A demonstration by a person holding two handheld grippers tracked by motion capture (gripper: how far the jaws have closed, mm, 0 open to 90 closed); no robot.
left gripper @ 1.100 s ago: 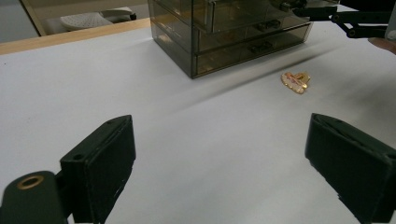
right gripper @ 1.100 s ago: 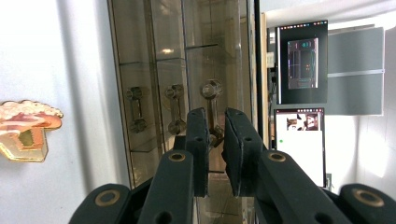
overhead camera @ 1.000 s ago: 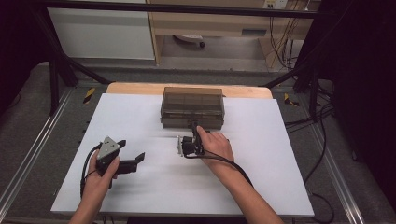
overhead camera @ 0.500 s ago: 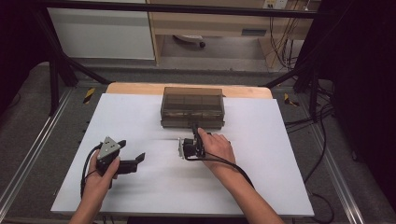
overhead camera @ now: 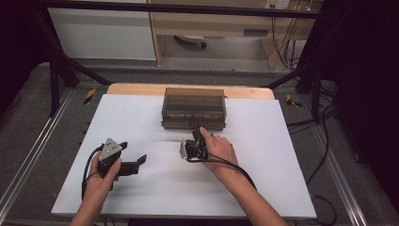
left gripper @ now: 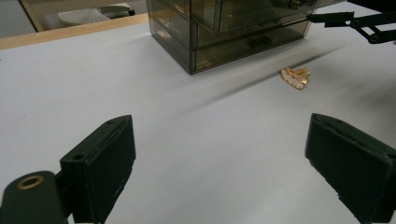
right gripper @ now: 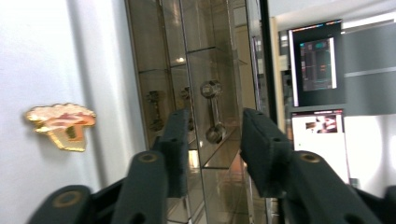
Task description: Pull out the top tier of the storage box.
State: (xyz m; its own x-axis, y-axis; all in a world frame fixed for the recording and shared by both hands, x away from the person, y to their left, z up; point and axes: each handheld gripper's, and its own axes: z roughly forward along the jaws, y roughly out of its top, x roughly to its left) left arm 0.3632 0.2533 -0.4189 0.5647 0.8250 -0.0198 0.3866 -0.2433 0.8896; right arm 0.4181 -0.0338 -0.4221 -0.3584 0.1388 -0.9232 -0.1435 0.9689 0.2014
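Jaws of right gripper just opened, parted around the drawer handle, not pressing. Left gripper open, idle. Smoked drawer box at bench far edge, centre.

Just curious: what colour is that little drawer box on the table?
The drawer box is see-through smoky brown, clearest in the left gripper view.

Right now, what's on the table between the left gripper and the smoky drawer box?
Bare white table, as the left gripper view shows. The left gripper is open; the gold pin lies off to one side before the drawer box.
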